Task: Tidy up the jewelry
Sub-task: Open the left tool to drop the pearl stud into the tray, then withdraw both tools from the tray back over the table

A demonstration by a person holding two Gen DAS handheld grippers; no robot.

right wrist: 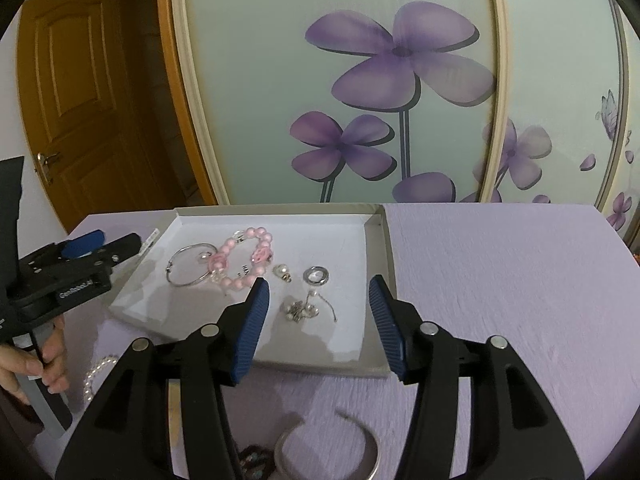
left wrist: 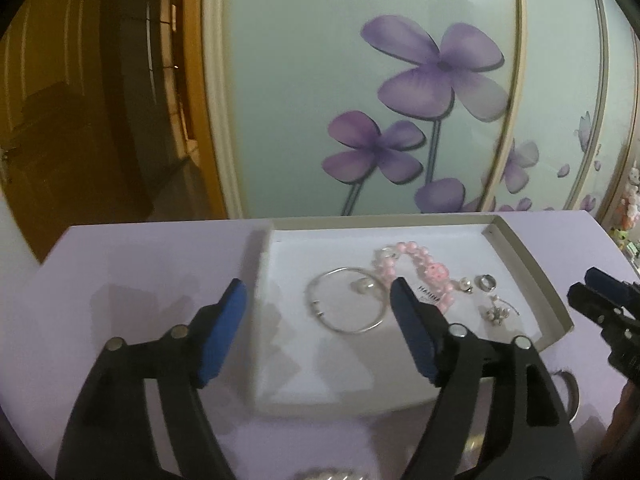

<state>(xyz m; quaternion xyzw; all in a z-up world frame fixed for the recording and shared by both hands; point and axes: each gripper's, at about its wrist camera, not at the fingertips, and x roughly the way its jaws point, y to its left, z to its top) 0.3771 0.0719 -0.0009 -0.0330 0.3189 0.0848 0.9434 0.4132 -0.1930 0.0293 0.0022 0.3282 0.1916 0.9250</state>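
Note:
A shallow white tray (left wrist: 532, 276) (right wrist: 378, 248) on the lilac table holds a silver bangle (left wrist: 346, 301) (right wrist: 188, 266), a pink bead bracelet (left wrist: 416, 264) (right wrist: 244, 256), a ring (left wrist: 486, 282) (right wrist: 317, 275), a pearl earring (right wrist: 283, 271) and a small cluster piece (right wrist: 300, 310). My left gripper (left wrist: 318, 300) is open and empty above the tray's left edge. My right gripper (right wrist: 318, 298) is open and empty over the tray's near right part. A silver cuff (right wrist: 332, 450) and a pearl strand (right wrist: 96, 376) lie on the table in front of the tray.
The lilac table (right wrist: 500, 280) ends at a wardrobe door with purple flowers (right wrist: 400, 80). A wooden door (right wrist: 76, 100) stands at the left. A dark beaded piece (right wrist: 254, 462) lies beside the cuff. The right gripper shows in the left wrist view (left wrist: 600, 292).

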